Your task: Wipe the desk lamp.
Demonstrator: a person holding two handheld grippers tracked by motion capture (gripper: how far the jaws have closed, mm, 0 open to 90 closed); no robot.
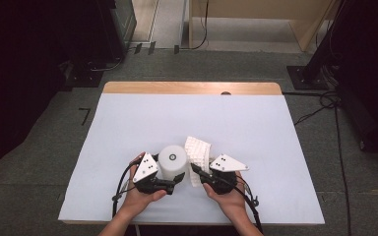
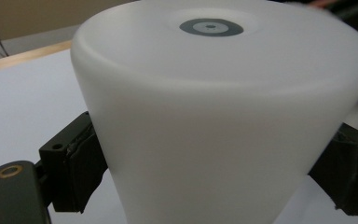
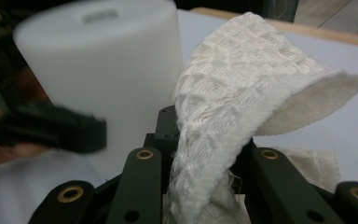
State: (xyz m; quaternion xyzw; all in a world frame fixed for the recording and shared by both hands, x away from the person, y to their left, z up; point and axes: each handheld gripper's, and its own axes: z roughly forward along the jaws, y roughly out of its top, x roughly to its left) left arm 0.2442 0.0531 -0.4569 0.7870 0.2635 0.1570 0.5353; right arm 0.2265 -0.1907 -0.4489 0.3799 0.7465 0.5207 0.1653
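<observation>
Two hand-held grippers worked side by side at the near middle of the table (image 1: 128,128), which carried a white cover sheet with a bare wooden strip along its far edge.

Left gripper (image 1: 176,181): held in the person's left hand (image 1: 140,195), with its jaws pointing toward the right of the high view. The jaws stood wide, one on each side of the white cylinder (image 1: 173,161). In the left gripper view, both black pads (image 2: 81,165) lay against the lower wall of the cylinder (image 2: 214,130), so the gripper was clamped on it. The cylinder stood upright on the sheet, and a dark ring marked the centre of its flat top.

Right gripper (image 1: 195,169): held in the person's right hand (image 1: 229,199), with its jaws pointing toward the upper left of the high view. The jaws were drawn almost fully together on the white waffle-weave cloth (image 1: 198,152). In the right gripper view, the cloth (image 3: 242,93) rose from between the jaws and curled over to the right, with its free edge off the table. More cloth lay on the sheet beneath the jaws.

Relative position: the cloth stood just beside the cylinder (image 3: 107,60), on its right in the high view. Contact between them could not be determined.
</observation>
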